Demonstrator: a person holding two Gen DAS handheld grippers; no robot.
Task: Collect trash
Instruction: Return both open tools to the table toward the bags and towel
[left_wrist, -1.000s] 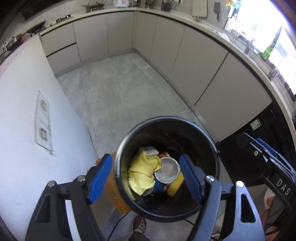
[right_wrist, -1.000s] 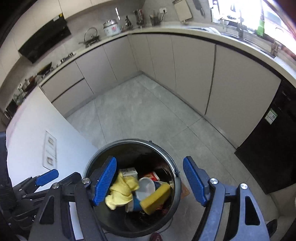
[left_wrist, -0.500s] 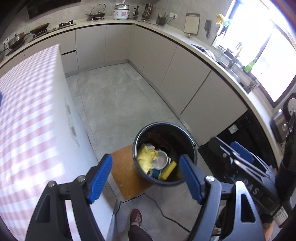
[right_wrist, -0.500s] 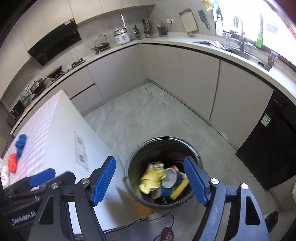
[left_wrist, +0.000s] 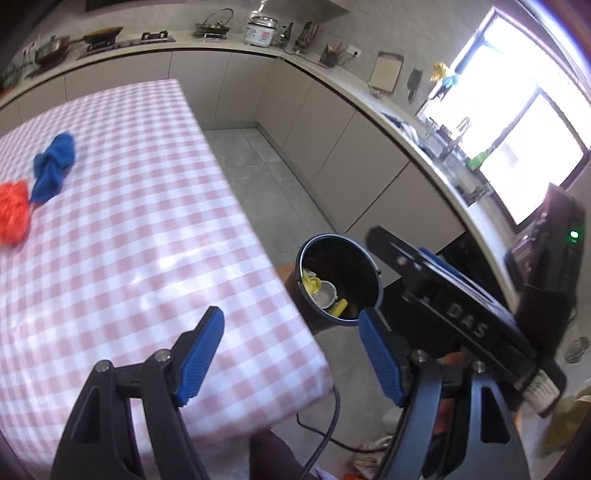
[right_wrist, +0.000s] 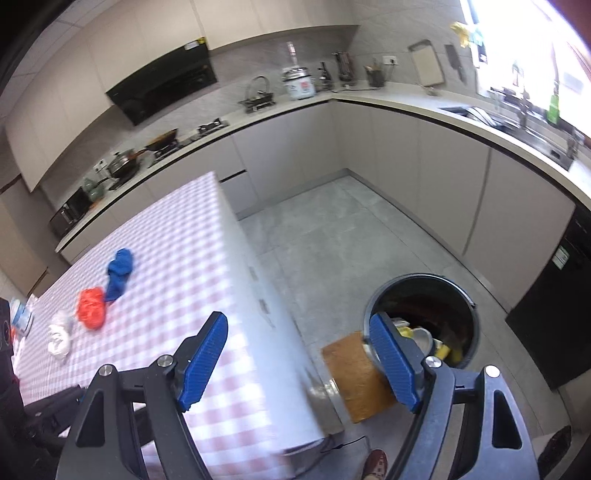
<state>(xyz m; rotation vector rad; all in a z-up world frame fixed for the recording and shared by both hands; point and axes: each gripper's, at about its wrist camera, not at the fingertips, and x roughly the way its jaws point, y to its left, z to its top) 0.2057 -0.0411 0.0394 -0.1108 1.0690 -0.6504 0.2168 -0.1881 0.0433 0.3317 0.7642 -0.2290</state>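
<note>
Lettering "DAS" marks the right gripper (left_wrist: 461, 321); both grippers' jaws gape wide, holding nothing.

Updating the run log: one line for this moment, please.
left gripper: open, empty | right gripper: open, empty, jaws just widened | bin: holds trash | table: blue cloth, orange item remain

"DAS" in pale capitals on the black body of the right gripper (left_wrist: 463, 321), at right of the left wrist view. Nothing else legible.
</note>
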